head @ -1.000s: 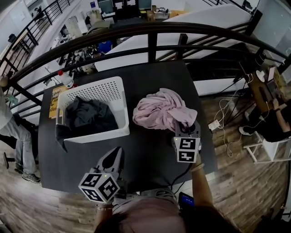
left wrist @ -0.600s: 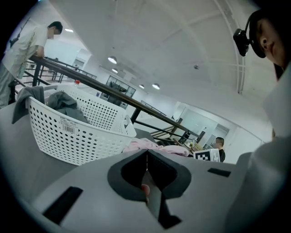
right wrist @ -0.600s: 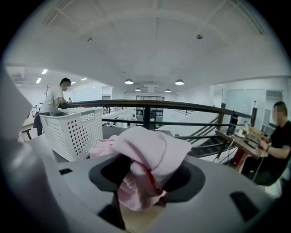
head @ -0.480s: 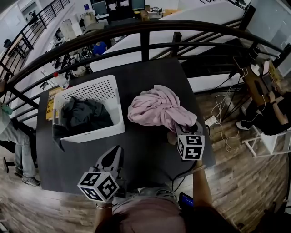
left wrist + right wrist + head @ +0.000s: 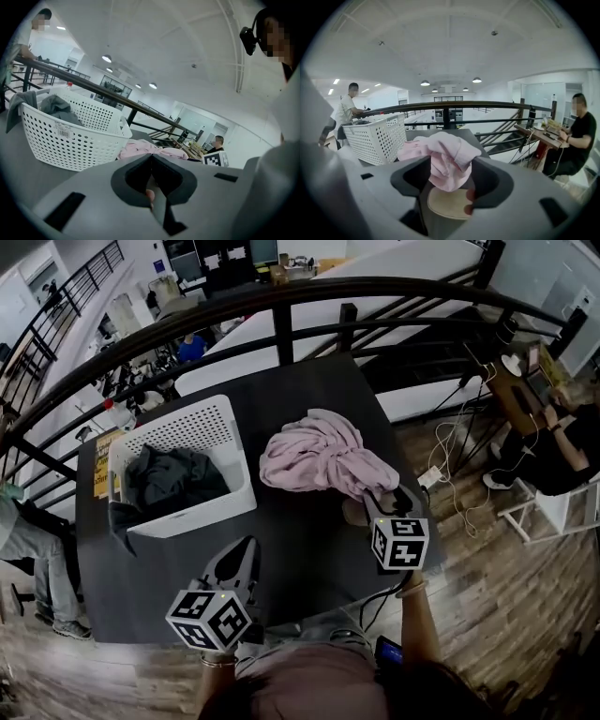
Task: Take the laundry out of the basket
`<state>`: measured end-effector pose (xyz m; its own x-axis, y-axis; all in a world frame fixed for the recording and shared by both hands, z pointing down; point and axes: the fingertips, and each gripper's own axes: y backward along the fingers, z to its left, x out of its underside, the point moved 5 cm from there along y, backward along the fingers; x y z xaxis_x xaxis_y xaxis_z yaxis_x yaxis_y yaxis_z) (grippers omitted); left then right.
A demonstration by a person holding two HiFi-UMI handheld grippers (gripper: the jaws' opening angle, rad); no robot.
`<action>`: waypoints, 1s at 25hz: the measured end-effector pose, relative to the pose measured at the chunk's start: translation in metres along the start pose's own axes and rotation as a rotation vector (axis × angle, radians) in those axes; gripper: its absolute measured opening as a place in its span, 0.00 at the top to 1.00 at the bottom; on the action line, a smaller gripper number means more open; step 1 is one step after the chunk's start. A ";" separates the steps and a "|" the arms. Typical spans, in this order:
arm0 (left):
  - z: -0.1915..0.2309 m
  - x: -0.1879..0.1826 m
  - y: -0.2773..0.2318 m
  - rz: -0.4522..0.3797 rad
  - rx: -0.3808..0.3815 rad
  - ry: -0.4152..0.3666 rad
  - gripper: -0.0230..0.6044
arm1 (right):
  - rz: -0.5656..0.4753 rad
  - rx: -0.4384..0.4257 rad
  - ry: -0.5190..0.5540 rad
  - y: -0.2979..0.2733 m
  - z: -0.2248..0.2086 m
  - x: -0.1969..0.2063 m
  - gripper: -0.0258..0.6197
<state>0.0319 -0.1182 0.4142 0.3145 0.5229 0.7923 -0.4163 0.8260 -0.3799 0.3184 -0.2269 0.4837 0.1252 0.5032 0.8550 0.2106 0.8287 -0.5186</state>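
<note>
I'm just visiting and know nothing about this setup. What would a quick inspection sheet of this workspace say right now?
Surface: dark table beside a railing.
Job's things: white basket holds a dark garment, part of it hanging over the rim; pink garment lies heaped on the table next to the basket.
Clutter: yellow printed sheet, partly hidden by the basket.
Grippers: left tool shut, empty, apart from the laundry; right tool open, its jaws have just been opening, with a fold of the pink garment between them.
Cables: loose cords on the wooden floor.
Surroundings: black railing; seated person at a desk; standing person.
</note>
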 end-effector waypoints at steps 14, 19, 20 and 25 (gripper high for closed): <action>0.011 0.008 0.057 -0.008 0.070 -0.040 0.97 | -0.098 0.080 -0.084 0.085 0.052 0.008 0.75; 0.016 0.014 0.086 -0.031 0.069 -0.047 0.97 | -0.145 0.066 -0.073 0.117 0.083 0.003 0.83; 0.018 0.015 0.091 -0.032 0.070 -0.047 0.97 | -0.151 0.063 -0.072 0.122 0.089 0.002 0.86; 0.024 0.022 0.121 -0.048 0.049 -0.052 0.97 | -0.184 0.044 -0.057 0.150 0.120 0.003 0.92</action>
<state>-0.0324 -0.0115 0.3970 0.2910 0.4707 0.8329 -0.4434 0.8378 -0.3185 0.2335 -0.0717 0.4083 0.0328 0.3546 0.9345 0.1821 0.9172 -0.3544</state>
